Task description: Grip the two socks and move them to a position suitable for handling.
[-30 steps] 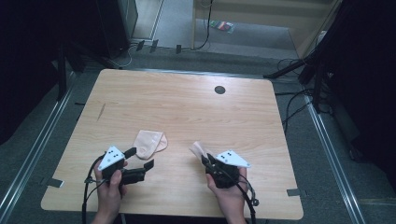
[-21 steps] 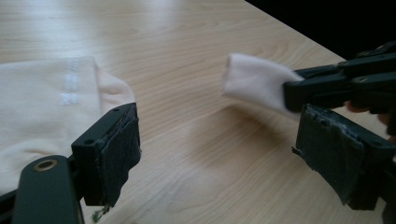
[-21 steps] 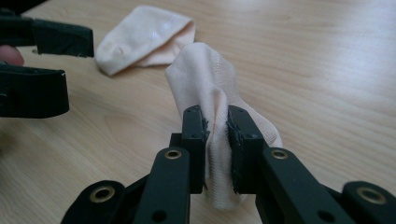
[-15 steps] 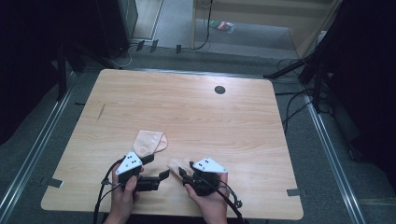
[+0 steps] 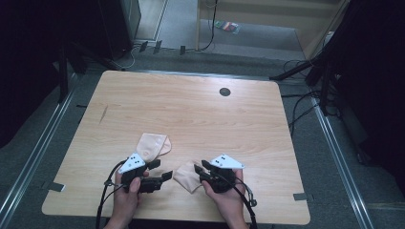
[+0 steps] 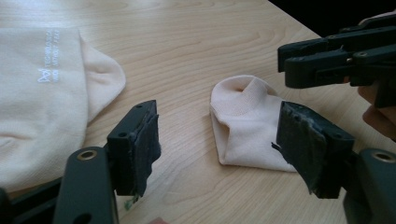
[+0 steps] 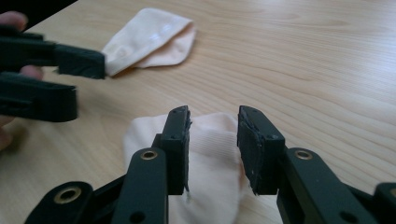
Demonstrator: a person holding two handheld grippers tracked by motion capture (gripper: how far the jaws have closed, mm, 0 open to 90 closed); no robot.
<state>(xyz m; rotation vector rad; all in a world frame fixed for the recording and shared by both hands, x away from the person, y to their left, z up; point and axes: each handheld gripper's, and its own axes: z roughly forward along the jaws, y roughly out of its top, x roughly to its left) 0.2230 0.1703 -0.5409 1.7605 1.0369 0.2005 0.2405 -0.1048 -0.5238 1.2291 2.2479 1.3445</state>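
A small, bunched cream sock (image 5: 185, 176) lies near the table's front edge between my two grippers. My right gripper (image 5: 197, 170) points left at it. In the right gripper view its jaws have just been closing, and the sock's cuff (image 7: 212, 140) sits in the gap between the pads, which stand apart. My left gripper (image 5: 161, 171) points right, open with its jaws just narrowed. The sock (image 6: 247, 123) lies ahead of the pads, untouched. A second cream sock (image 5: 152, 145) lies flat just beyond the left gripper.
The wooden table (image 5: 200, 114) has a round black cable hole (image 5: 224, 91) at the back. Dark cables and stands sit on the floor around it. Each gripper view shows the other gripper: the right gripper (image 6: 286, 65) and the left gripper (image 7: 70, 84).
The right gripper had the small sock lifted at the right. Both hands came toward each other, and the sock now lies on the table between them. The left jaws narrowed.
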